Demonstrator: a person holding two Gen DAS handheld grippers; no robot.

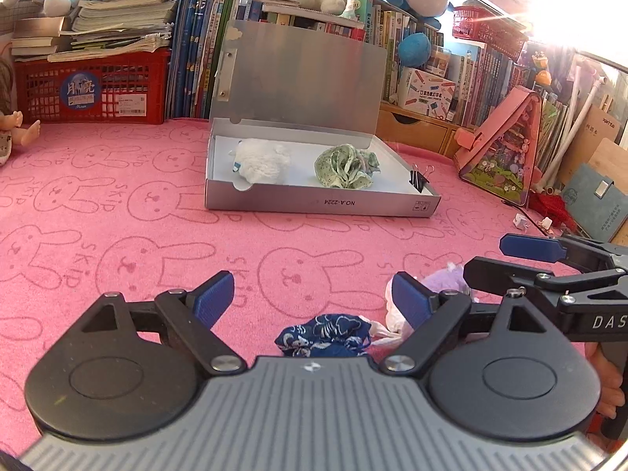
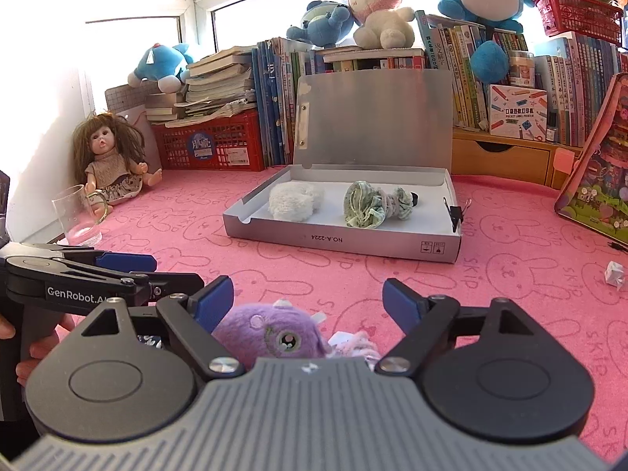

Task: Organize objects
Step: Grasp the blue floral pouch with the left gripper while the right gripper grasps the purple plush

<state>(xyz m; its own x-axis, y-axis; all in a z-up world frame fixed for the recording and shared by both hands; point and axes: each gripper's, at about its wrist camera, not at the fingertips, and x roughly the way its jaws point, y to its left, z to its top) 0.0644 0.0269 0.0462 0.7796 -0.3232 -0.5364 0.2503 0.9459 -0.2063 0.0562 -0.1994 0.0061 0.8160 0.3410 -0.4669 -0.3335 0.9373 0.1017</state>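
both grippers held low over the pink rabbit-print cloth (image 1: 117, 196), tilted downward and side by side. left gripper (image 1: 312, 300): jaws wide, nothing pressed; a navy patterned fabric bundle (image 1: 324, 337) lies on the cloth between and beneath its fingers. right gripper (image 2: 308, 300): jaws wide, a purple plush toy (image 2: 271, 335) lying between them, unclamped. ahead, the open silver box (image 2: 341, 241) holds a white fluffy item (image 2: 294, 202) and a green fabric bundle (image 2: 373, 206), apart; a binder clip (image 2: 454, 212) sits on its right wall.

"NO.A-2224" upside down on the grey box (image 2: 345, 241), "SKIP" on the pink mat (image 1: 98, 180), "GenRobot.AI" on the left claw (image 2: 149, 271).
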